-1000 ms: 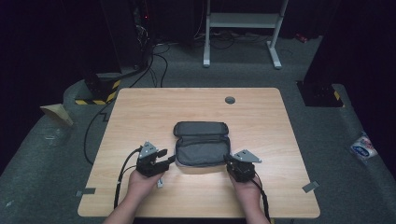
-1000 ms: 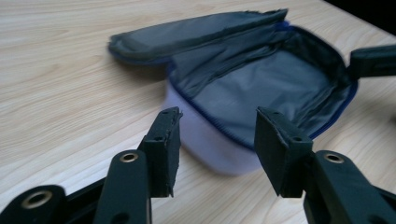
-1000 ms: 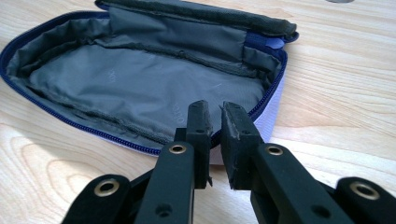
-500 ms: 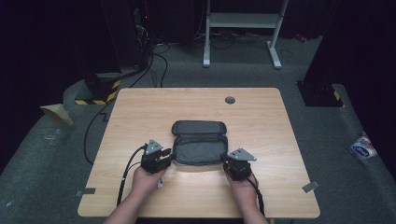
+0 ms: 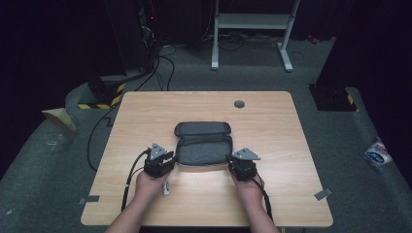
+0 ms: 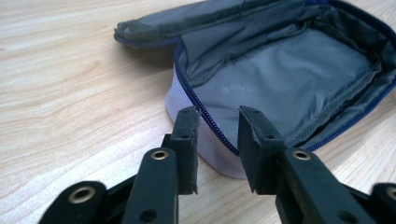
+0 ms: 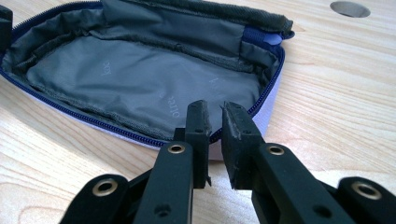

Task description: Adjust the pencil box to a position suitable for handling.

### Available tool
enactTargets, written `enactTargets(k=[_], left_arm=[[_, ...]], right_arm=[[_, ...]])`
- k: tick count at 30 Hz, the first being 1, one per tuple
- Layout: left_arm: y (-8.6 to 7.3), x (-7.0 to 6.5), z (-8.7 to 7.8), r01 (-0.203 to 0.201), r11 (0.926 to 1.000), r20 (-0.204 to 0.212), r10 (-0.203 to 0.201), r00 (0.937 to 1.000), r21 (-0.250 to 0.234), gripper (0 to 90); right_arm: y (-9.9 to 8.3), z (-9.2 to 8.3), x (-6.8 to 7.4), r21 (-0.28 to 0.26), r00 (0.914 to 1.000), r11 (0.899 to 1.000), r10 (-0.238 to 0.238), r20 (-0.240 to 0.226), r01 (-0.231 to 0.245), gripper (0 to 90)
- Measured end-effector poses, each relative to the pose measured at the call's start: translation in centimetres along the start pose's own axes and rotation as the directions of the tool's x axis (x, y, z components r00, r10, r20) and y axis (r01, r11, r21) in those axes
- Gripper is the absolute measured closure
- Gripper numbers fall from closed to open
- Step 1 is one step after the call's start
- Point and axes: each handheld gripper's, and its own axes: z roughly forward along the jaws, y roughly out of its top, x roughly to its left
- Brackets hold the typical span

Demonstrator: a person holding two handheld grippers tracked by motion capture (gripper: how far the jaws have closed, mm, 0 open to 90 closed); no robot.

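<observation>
Wooden table (image 5: 145, 121), left tool (image 6: 217, 122) just closing on pouch (image 6: 280, 79) rim

Left gripper (image 5: 167, 156): black body, grey three-cornered plate on top, black cable trailing back. Right gripper (image 5: 231, 158): same build, same plate, black cable. Jaws: flat black pads, worn edges, brass-ringed screw holes along black arms. Forearms bare, no sleeves.
</observation>
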Motion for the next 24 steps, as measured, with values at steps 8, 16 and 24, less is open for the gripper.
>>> enactTargets(k=[8,16,24], left_arm=[[0.4,0.1,-0.3,0.03,0.999,0.003,-0.03,0.9995,-0.033,61.8],[0.7,0.2,-0.9,0.032,0.9976,0.0,-0.033,0.9995,-0.061,60.0],[0.8,0.2,-1.9,0.017,0.9968,-0.008,-0.017,0.9998,-0.079,59.1]], right_arm=[[0.1,-0.4,0.3,-0.012,0.9999,1.0,0.003,-0.011,-0.003,76.8],[0.4,-0.9,0.4,-0.032,0.9998,0.999,0.003,-0.018,-0.004,75.6],[0.9,-2.1,0.3,-0.07,0.9998,0.998,0.004,-0.019,-0.005,71.7]])
